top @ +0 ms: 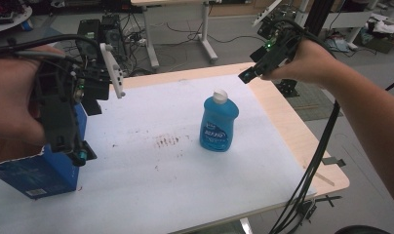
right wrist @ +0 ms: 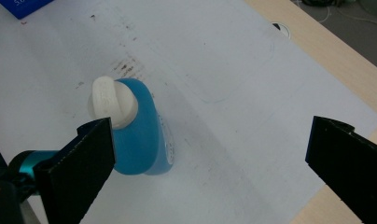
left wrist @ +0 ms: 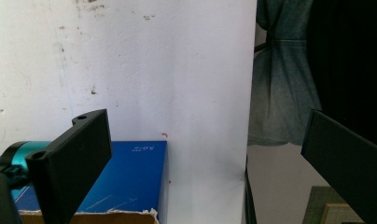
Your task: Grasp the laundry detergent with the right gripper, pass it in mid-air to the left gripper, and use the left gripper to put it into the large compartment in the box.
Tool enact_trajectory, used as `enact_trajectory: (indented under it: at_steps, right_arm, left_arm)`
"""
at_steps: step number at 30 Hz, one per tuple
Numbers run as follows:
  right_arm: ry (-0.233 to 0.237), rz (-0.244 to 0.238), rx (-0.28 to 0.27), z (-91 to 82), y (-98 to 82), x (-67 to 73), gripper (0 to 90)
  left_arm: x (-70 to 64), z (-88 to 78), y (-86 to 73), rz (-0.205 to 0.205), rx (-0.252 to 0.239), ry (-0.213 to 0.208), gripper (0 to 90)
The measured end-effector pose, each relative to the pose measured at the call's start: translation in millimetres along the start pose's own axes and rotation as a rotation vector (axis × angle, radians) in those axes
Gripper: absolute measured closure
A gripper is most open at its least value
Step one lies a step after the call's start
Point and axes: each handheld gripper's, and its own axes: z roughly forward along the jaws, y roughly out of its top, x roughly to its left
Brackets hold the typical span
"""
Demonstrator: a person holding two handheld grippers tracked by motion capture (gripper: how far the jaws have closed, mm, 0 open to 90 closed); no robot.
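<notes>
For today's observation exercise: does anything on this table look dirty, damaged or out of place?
Yes. The white table cover has brownish smudges left of the upright blue bottle, and the blue box shows a torn cardboard edge.

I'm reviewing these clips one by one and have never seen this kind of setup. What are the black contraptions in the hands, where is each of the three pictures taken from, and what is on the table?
No robot arm here: a person holds a hand-operated two-jaw gripper in each hand. The high view looks down from above the person's side of the table, which is covered by a stained white sheet. The left gripper is at the left, the right gripper at the upper right.

The other two pictures come from cameras riding on the grippers, each looking along its own black jaws.

On the sheet stands an upright blue bottle with a white cap. A blue cardboard box with an open top sits at the left edge.

Nothing is held. Both grippers are open; the right one hovers above the bottle, the left one above the box.
</notes>
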Motion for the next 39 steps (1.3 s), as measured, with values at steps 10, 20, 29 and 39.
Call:
enact_trajectory:
  at_steps: [10, 20, 29, 39]
  right_arm:
    - [0.008, 0.02, -0.138, 1.1, -32.0, 15.5, 0.7]
    - [-0.009, 0.073, -0.257, 2.7, -79.1, 24.3, 0.7]
    - [0.008, 0.1, -0.272, 9.8, -101.5, 25.1, 0.7]
    - [0.022, 0.098, -0.303, 22.1, -110.4, 30.1, 0.7]
  left_arm:
    - [-0.2, 2.5, -2.9, 0.009, -0.016, 0.0, 1.7]
    - [3.5, 6.1, -5.8, 0.008, -0.018, -0.008, 1.7]
    - [5.0, 7.0, -5.8, 0.005, -0.014, -0.012, 1.7]
    - [5.0, 8.5, -1.9, 0.008, -0.009, -0.014, 1.7]
